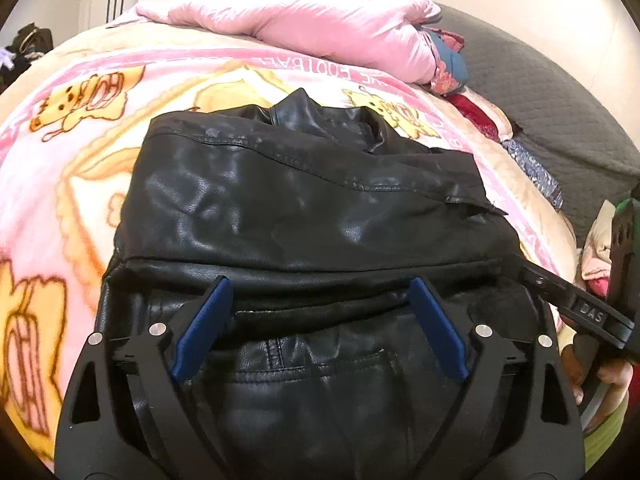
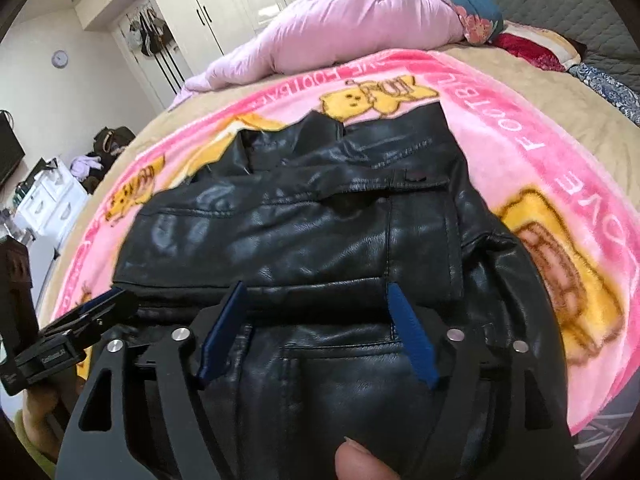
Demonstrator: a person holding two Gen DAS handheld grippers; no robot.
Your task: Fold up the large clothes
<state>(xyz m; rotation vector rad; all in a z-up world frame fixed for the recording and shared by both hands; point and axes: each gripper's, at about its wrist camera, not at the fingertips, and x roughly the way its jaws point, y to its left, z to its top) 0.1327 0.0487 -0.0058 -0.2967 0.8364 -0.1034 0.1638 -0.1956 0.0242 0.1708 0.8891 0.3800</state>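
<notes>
White wardrobe doors [image 2: 224, 0] line the far wall, and the bed is spread with a pink cartoon blanket [image 1: 80, 168] printed with yellow bear figures and lettering. A pink duvet [image 1: 320, 28] lies bunched along the far side of the bed, with a blue floral pillow [image 2: 478, 20] tucked against its end and a grey quilted cover [image 1: 540, 92] beyond.

On the blanket, close to the near edge, lies a black leather jacket [image 1: 300, 208], partly folded, its collar toward the duvet and a folded layer lying across its middle. A flap pocket shows on its right side.

Over the near part of the jacket, the left gripper [image 1: 320, 292] has its blue-padded fingers spread wide apart with nothing between them but the leather beneath. Just beside it, the right gripper [image 2: 318, 300] is likewise spread wide and grips nothing; one of its black fingers reaches into the left camera's view at the jacket's right edge. A thumb tip [image 2: 360, 460] shows at the bottom of the right view.
</notes>
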